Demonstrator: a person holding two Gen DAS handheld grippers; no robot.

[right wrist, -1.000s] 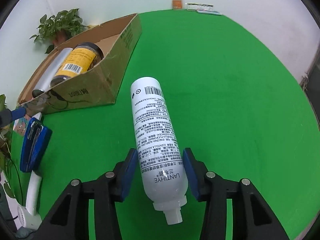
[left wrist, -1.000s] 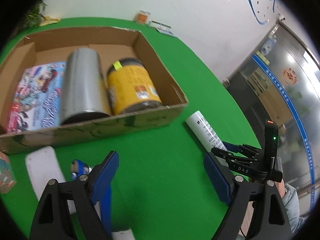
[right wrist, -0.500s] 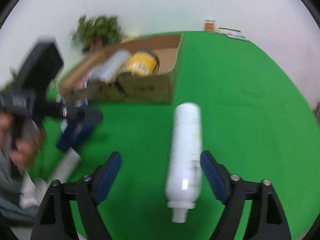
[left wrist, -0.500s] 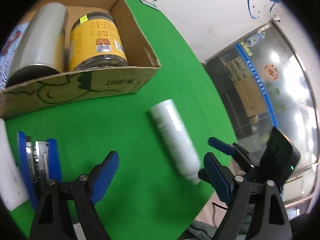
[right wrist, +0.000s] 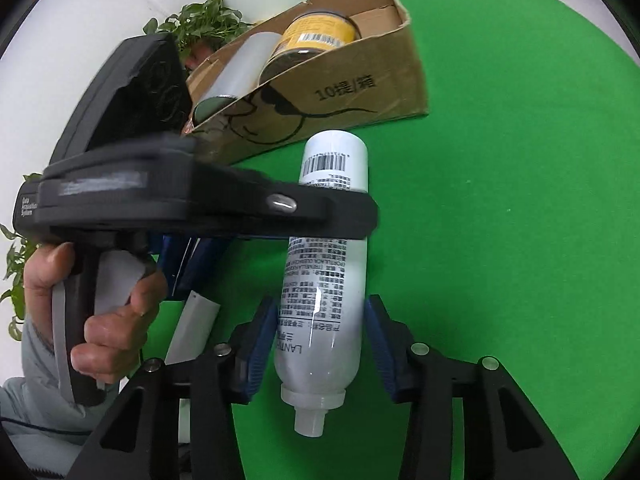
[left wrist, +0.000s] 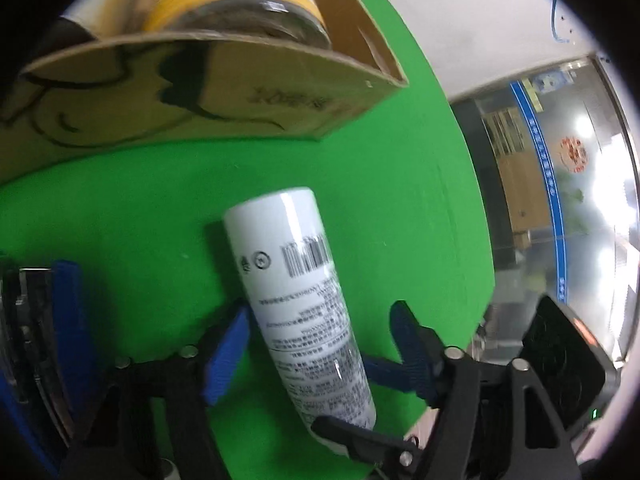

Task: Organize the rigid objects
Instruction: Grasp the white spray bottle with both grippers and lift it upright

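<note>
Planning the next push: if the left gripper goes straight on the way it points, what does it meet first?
The white bottle, already lying between the open left gripper's fingers; beyond it, probably the cardboard box wall, though depth is unclear.

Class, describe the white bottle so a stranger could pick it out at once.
Find the cardboard box on the green table. Just in front of it, outside, lies the bottle, between the fingers of the right claw. Unlike the yellow jar and silver can in the box, it is white, with a barcode and uncapped neck.
</note>
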